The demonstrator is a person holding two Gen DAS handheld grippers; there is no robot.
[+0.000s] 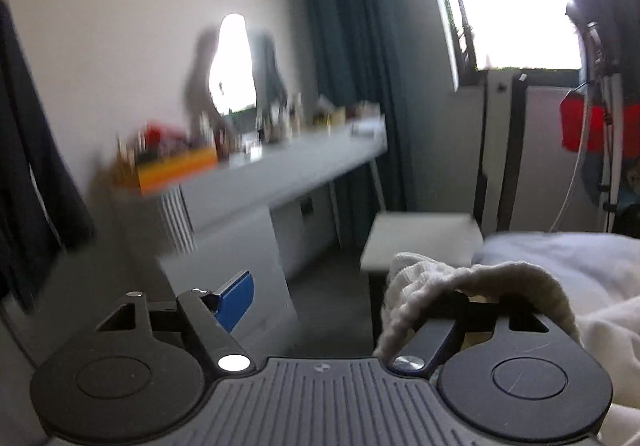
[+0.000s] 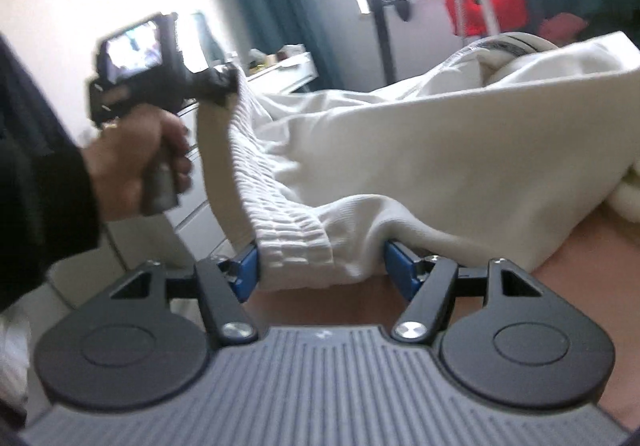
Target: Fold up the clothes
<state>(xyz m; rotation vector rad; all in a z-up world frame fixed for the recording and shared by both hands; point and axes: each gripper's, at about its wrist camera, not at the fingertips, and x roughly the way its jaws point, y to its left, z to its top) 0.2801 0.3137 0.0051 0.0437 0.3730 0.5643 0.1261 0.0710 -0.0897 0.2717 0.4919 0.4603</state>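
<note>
A white garment [image 2: 440,150] with a ribbed elastic waistband [image 2: 280,182] is lifted off the bed and stretched between both grippers. My right gripper [image 2: 324,266] is shut on the waistband, which fills the gap between its blue pads [image 2: 250,270]. My left gripper [image 2: 224,82], held by a person's hand [image 2: 136,162], carries the other end up at the left. In the left wrist view the left gripper [image 1: 344,294] stands wide open; its left blue pad [image 1: 236,298] is bare. The ribbed cloth [image 1: 440,274] drapes over its right finger and hides it.
A cluttered grey desk [image 1: 300,166] with a mirror stands along the left wall. A white stool [image 1: 420,238] sits beside the bed [image 1: 560,254]. A teal curtain [image 1: 352,66], a bright window and a stand with red cloth [image 1: 580,122] lie behind. A brownish sheet [image 2: 580,266] lies under the garment.
</note>
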